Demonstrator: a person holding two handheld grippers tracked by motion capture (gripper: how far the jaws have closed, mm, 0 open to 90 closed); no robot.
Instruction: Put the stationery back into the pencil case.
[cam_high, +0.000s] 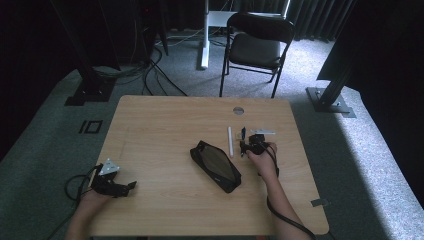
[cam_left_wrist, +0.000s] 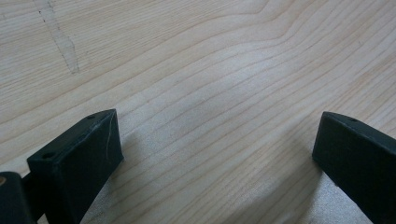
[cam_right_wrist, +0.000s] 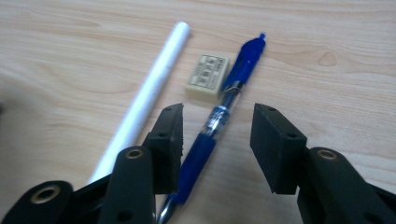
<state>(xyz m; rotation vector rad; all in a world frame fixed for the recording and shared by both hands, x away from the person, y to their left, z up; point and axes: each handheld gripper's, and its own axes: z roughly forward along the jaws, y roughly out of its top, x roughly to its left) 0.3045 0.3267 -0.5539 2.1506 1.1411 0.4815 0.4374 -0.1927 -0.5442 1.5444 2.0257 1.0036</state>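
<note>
A blue pen (cam_right_wrist: 224, 107) lies on the wooden table (cam_high: 160, 130), between the jaws of my right gripper (cam_right_wrist: 218, 123). The jaws stand apart, and there is a clear gap on the pen's right side. A small cream eraser (cam_right_wrist: 208, 77) rests against the pen, and a white stick (cam_right_wrist: 149, 88) lies to its left. In the high view my right gripper (cam_high: 245, 147) sits over the pen (cam_high: 243, 133), beside the white stick (cam_high: 230, 141). An open black pencil case (cam_high: 215, 166) lies at the table's middle. My left gripper (cam_high: 131, 186) (cam_left_wrist: 219, 135) rests open near the front left edge, with bare wood between its jaws.
A round cable hole (cam_high: 238, 110) sits near the table's far edge. A black folding chair (cam_high: 257, 45) stands behind the table, with stand legs and cables on the carpet around it. A strip of tape (cam_high: 320, 202) marks the front right corner.
</note>
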